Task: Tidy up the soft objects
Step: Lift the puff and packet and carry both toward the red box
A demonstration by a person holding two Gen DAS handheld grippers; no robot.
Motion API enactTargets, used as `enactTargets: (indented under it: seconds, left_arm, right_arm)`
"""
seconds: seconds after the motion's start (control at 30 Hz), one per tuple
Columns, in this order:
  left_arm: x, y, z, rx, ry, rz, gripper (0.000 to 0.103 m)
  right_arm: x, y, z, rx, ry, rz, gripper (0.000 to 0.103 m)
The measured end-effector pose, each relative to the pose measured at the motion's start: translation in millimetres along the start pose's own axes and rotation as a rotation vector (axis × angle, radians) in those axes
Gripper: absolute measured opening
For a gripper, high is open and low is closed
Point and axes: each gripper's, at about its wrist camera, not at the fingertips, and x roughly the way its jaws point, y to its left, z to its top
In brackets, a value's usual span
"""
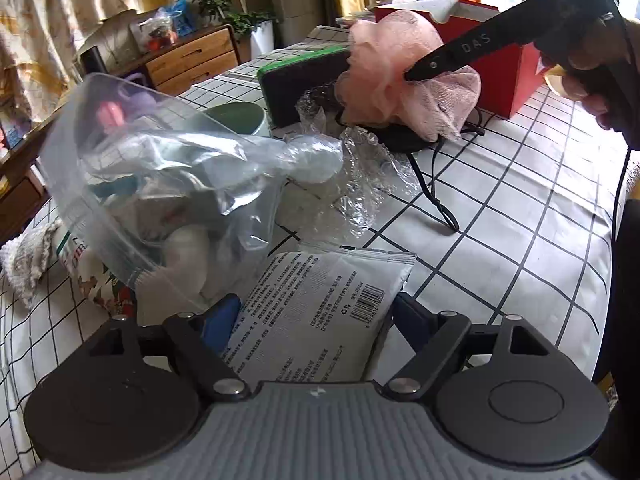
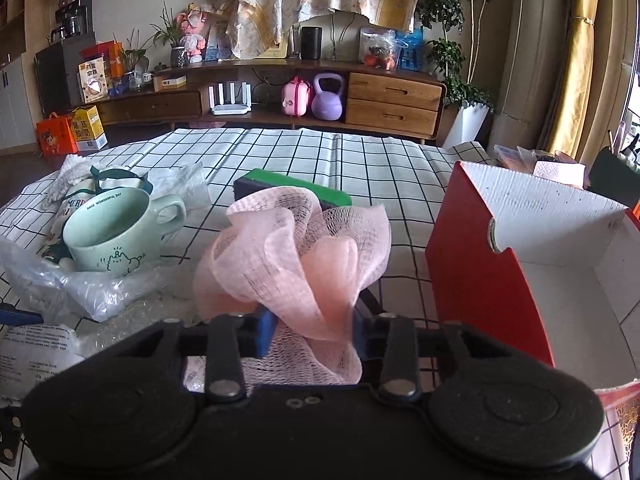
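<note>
Gripping pink loofah (image 2: 296,256), right tool (image 2: 314,334)

We see both views in soft daylight. In the right wrist view it enters at the far right edge beside a yellow curtain (image 2: 580,60), where the glass is blown out to white. In the left wrist view the top right corner glares the same way. Shadows on the checked tablecloth (image 1: 500,220) are faint and diffuse. Its grid lines bow strongly toward the edges from fisheye distortion. A clear plastic bag (image 1: 160,168) catches pale reflections. Distant furniture looks slightly soft.
</note>
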Motion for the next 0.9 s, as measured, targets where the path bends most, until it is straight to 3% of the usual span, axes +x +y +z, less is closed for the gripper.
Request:
enactTargets:
  seconds: [0.07, 0.47, 0.9]
  left_arm:
    - [-4, -2, -1, -0.011, -0.003, 0.010, 0.083]
    - [-47, -19, 4, -0.114, -0.049, 0.018, 0.083]
    - [-98, -53, 55, -0.173, -0.174, 0.038, 0.083]
  right_arm:
    - [-7, 0, 0, 0.005, -0.011, 0.004, 0.025]
    - [-72, -11, -2, 0.027, -0.083, 0.051, 0.023]
    - [-143, -45, 1, 0.067, -0.169, 0.078, 0.022]
